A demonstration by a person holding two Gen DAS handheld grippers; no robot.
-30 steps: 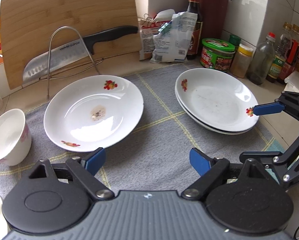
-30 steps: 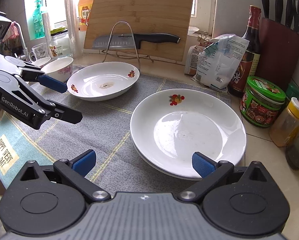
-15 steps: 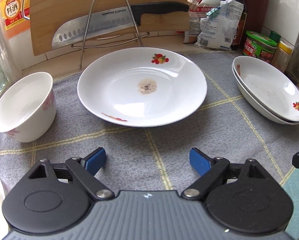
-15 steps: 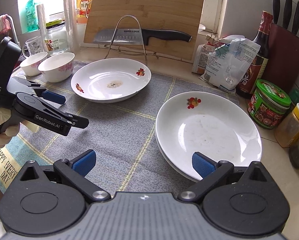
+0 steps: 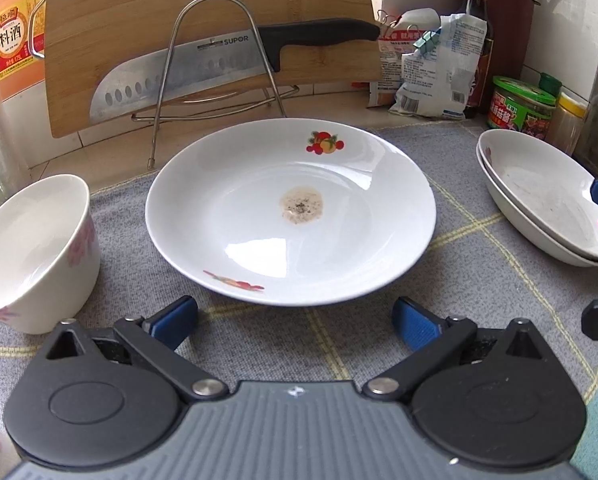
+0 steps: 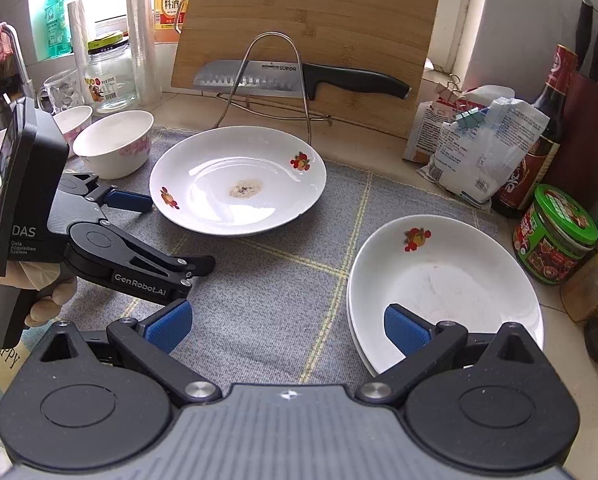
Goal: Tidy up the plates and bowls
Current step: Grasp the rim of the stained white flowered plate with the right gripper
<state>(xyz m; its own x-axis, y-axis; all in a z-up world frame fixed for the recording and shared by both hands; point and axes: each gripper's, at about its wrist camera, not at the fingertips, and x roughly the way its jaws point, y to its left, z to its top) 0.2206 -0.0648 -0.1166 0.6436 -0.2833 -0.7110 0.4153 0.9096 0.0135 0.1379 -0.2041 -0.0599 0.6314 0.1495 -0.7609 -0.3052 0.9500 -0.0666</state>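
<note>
Directly ahead of the spread left gripper (image 5: 295, 320) lies the stained plate (image 5: 291, 212).

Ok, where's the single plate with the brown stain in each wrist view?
Left wrist: the stained plate fills the centre, just beyond the open left gripper.
Right wrist: stained plate sits upper left of centre.
Shared landmark: the knife on the wire stand behind it.

On the mat (image 5: 479, 292) we see 1 plate (image 5: 291, 212) in front of the knife rack (image 5: 219, 68), a bowl (image 5: 35, 252) to its left, and probably 2 stacked plates (image 5: 547, 204) on the right.
</note>
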